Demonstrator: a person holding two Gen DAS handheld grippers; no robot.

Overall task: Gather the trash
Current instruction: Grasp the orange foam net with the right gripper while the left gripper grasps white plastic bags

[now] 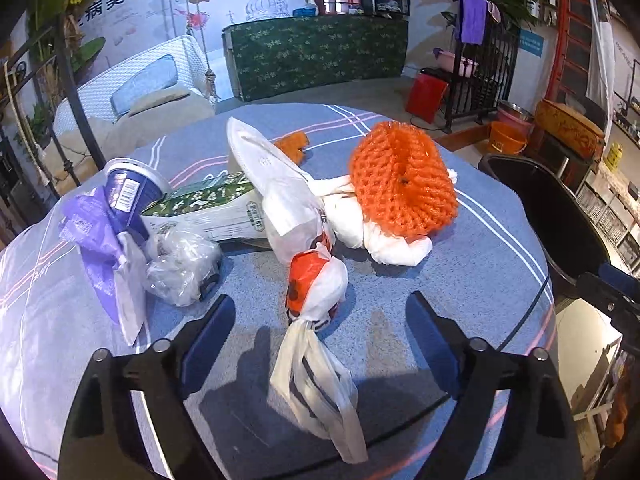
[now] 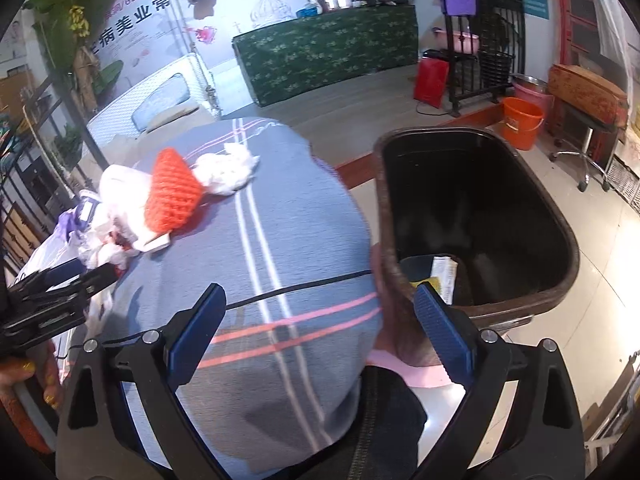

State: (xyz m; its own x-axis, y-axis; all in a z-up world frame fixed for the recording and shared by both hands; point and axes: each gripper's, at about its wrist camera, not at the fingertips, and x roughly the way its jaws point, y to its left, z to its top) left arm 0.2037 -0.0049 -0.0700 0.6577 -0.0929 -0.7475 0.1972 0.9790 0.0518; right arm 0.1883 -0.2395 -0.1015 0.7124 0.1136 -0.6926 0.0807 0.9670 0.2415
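Beside the table, the bin holds wrappers; both grippers gape, unloaded.

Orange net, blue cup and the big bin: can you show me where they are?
orange net (image 1: 404,184): left wrist view, middle of its mesh.
blue cup (image 1: 128,194): left wrist view, on its side wall.
bin (image 2: 560,240): right wrist view, on its right rim.

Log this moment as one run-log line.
left gripper: open, over knotted plastic bag | right gripper: open, empty | trash bin: beside table
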